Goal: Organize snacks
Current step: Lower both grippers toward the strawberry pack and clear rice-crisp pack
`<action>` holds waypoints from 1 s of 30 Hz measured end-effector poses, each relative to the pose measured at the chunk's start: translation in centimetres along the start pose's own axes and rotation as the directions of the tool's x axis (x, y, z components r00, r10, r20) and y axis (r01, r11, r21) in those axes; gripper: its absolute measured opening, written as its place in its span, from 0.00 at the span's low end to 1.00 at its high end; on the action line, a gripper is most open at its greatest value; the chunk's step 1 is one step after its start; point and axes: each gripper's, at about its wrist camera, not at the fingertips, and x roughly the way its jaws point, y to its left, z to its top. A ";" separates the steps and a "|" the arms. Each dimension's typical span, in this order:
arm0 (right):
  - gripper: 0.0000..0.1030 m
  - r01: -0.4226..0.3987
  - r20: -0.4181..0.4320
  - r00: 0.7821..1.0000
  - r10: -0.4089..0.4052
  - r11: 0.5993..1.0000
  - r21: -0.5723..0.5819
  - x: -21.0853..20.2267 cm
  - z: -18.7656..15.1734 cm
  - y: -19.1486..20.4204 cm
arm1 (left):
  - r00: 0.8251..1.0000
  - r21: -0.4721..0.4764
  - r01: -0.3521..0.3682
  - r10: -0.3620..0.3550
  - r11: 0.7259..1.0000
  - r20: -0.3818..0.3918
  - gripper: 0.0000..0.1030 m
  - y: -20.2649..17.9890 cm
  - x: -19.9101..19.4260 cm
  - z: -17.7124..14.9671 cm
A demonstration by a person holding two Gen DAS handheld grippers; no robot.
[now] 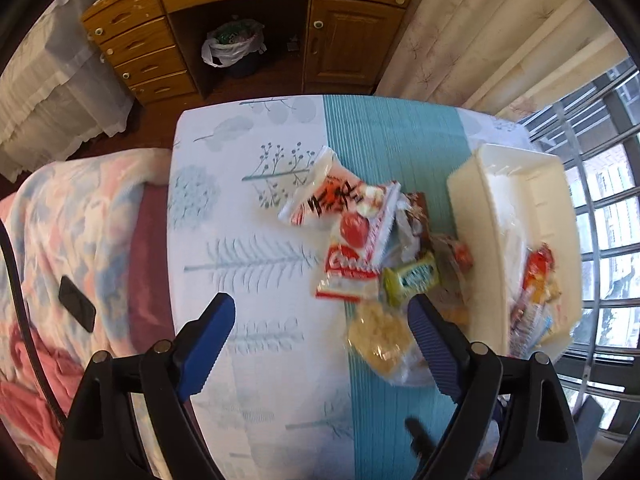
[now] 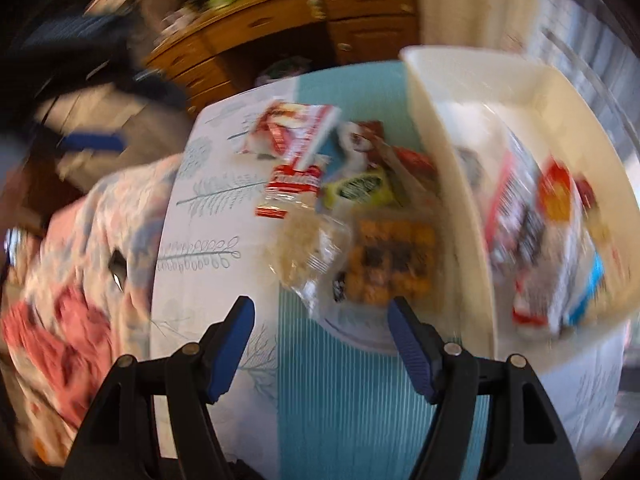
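A pile of snack packets lies on the table's teal strip: a large red-and-white bag, a smaller red-and-white packet, a green-yellow packet and a clear bag of pale crackers. Right of the pile stands a white bin holding several packets. My left gripper is open above the table, at the pile's near-left side, with nothing held. In the blurred right wrist view, my right gripper is open just short of the clear bag and an orange snack tray. The white bin stands to the right.
A leaf-patterned cloth covers the table. A bed with a pink and blue blanket borders its left edge, with a black phone on it. A wooden desk and a lined waste basket stand behind. Windows are at the right.
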 end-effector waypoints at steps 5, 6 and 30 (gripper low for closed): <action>0.68 0.070 0.068 0.996 -0.052 0.951 -0.301 1.3 0.5 3.0 | 0.999 0.007 -0.002 0.002 1.000 -0.032 0.85 -0.2 4.3 2.0; 0.68 0.080 0.074 0.996 -0.058 0.937 -0.340 1.6 0.5 3.5 | 0.999 0.007 0.003 -0.003 1.000 -0.034 0.85 -0.2 5.2 2.4; 0.68 0.129 0.048 0.991 -0.126 0.787 -0.603 10.1 1.2 5.2 | 0.997 0.033 0.078 -0.078 0.996 0.000 0.84 -2.3 15.3 7.6</action>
